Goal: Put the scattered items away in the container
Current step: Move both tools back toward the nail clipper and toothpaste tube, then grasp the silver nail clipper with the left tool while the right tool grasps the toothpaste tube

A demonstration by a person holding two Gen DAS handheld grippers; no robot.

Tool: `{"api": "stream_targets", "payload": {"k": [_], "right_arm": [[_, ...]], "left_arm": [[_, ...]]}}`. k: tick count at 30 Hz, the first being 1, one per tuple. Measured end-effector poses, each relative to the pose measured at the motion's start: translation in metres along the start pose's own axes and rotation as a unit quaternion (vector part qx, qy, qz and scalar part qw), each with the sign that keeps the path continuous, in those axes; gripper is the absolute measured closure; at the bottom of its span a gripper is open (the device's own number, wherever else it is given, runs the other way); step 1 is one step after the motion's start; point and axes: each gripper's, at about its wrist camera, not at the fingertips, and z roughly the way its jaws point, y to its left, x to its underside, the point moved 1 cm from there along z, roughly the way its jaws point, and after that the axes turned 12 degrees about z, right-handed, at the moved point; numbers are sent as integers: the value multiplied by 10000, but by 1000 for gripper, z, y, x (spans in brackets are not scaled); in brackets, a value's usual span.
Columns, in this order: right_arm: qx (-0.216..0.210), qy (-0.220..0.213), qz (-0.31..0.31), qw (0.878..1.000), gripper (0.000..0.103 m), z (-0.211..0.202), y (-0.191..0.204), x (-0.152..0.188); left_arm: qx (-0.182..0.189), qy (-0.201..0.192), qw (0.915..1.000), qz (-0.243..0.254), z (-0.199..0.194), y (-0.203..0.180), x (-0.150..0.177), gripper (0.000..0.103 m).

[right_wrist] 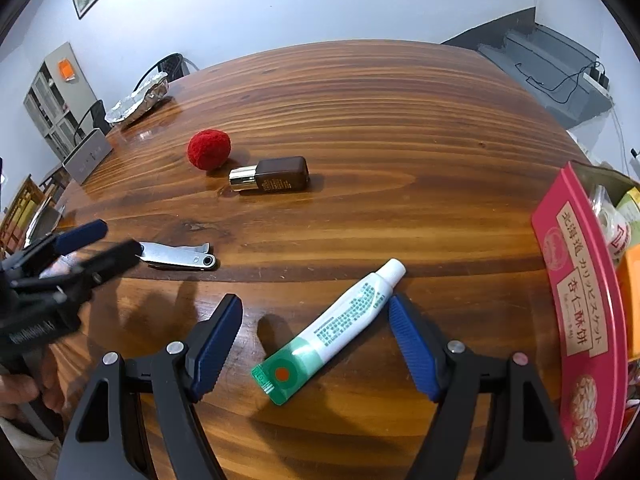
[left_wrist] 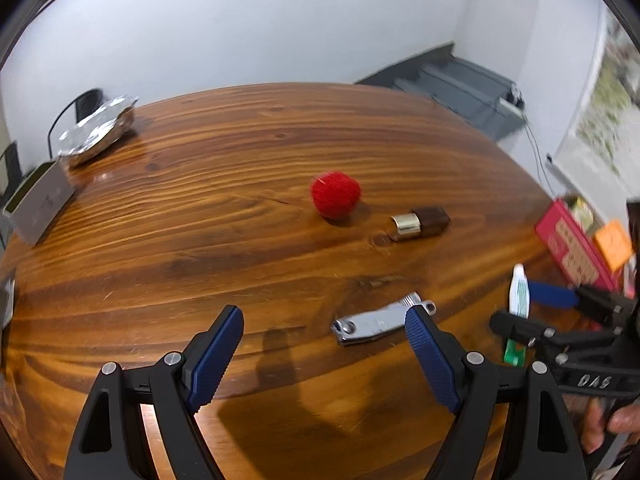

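My left gripper [left_wrist: 324, 316] hangs open just above the wooden table [left_wrist: 200, 240]. A silver nail clipper [left_wrist: 376, 322] lies by its right finger, not gripped. In the right wrist view, my right gripper [right_wrist: 316, 304] is open around a white and green toothpaste tube [right_wrist: 332, 328]. The tube lies flat between the fingers and the pads stand clear of it. A red woolly ball [left_wrist: 335, 194] and a brown bottle with a gold cap [left_wrist: 420, 222] lie farther back. The pink biscuit box [right_wrist: 580, 300], with several items inside, stands at the right edge.
A crumpled foil tray [left_wrist: 98, 130] and a silver box [left_wrist: 40, 200] sit at the table's far left. Grey stairs [left_wrist: 460, 84] lie beyond the table. A person's hand [left_wrist: 608, 424] holds the right gripper's handle. Bare wood lies between the items.
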Motion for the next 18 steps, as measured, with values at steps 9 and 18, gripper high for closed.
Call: {"api": "stream_targets", "payload": {"k": [9,18], "right_arm": [[-82,-18,67,9999,24,-2,-2,1],[-161,-135,518,9984,24,-12,-25,-6]], "left_arm": [[390,200,9964,723,18,-22,2,18],[1245,178,9694,2107,-4,-85,20,18]]}}
